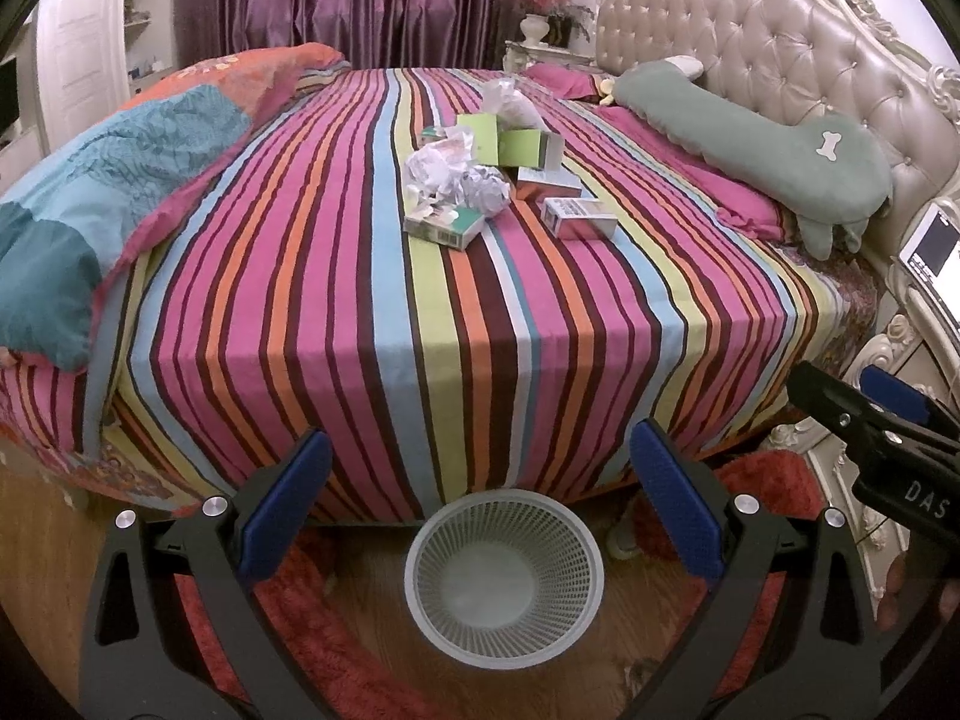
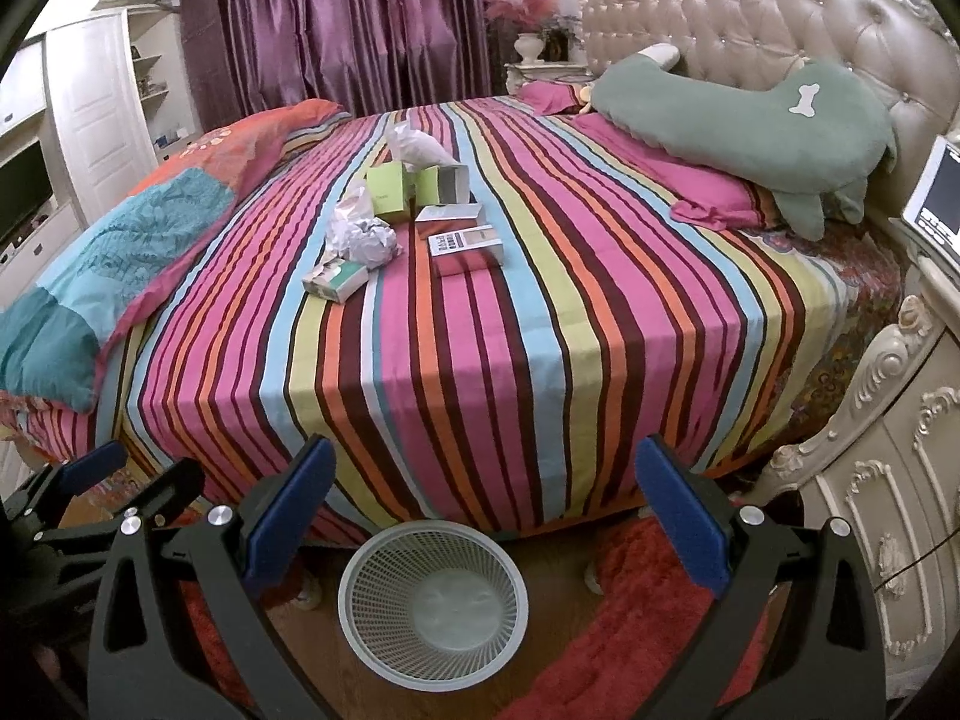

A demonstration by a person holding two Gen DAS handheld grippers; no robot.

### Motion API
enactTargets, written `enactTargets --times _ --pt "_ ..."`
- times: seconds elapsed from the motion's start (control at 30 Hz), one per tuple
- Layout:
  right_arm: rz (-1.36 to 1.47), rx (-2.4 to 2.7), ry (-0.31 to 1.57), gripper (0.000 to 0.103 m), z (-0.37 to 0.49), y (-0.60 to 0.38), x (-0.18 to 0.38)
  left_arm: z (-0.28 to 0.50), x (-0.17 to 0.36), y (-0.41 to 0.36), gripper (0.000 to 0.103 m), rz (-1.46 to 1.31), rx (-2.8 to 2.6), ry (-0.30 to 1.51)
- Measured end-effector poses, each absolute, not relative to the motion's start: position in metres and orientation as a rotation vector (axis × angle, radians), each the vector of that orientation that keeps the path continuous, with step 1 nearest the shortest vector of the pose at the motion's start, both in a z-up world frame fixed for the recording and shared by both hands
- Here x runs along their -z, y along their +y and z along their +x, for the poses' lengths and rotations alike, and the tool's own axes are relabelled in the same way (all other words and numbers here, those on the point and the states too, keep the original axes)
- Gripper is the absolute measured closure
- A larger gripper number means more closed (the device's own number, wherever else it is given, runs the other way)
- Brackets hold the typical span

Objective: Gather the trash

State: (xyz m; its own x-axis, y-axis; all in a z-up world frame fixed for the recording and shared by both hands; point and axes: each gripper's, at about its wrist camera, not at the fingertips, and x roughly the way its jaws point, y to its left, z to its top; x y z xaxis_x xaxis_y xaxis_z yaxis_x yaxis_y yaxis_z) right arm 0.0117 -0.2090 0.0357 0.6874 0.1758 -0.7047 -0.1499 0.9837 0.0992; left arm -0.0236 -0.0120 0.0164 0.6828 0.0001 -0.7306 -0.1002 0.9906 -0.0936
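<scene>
A heap of trash lies on the striped bed [image 1: 336, 312]: crumpled paper balls [image 1: 456, 177], green cartons [image 1: 501, 141], a silver box [image 1: 579, 217], a teal pack [image 1: 444, 227] and a clear plastic bag [image 1: 510, 99]. The same heap shows in the right wrist view, with the paper balls [image 2: 369, 237] and silver box [image 2: 465, 243]. An empty white mesh wastebasket [image 1: 503, 576] [image 2: 433, 597] stands on the floor at the bed's foot. My left gripper [image 1: 480, 504] and right gripper [image 2: 483, 510] are both open and empty, held above the basket, well short of the trash.
A green dog-shaped pillow [image 1: 774, 150] and pink pillows lie by the tufted headboard [image 1: 780, 36]. A folded quilt [image 1: 90, 192] sits on the bed's left. An ornate nightstand [image 2: 888, 510] with a lit screen stands right. A red rug [image 2: 648, 618] covers the floor.
</scene>
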Motion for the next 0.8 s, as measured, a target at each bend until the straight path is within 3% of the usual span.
enactTargets --times 0.8 --pt "0.027 -0.215 0.761 0.007 0.055 -0.202 -0.013 0.036 0.022 0.011 0.006 -0.141 -0.122 0.886"
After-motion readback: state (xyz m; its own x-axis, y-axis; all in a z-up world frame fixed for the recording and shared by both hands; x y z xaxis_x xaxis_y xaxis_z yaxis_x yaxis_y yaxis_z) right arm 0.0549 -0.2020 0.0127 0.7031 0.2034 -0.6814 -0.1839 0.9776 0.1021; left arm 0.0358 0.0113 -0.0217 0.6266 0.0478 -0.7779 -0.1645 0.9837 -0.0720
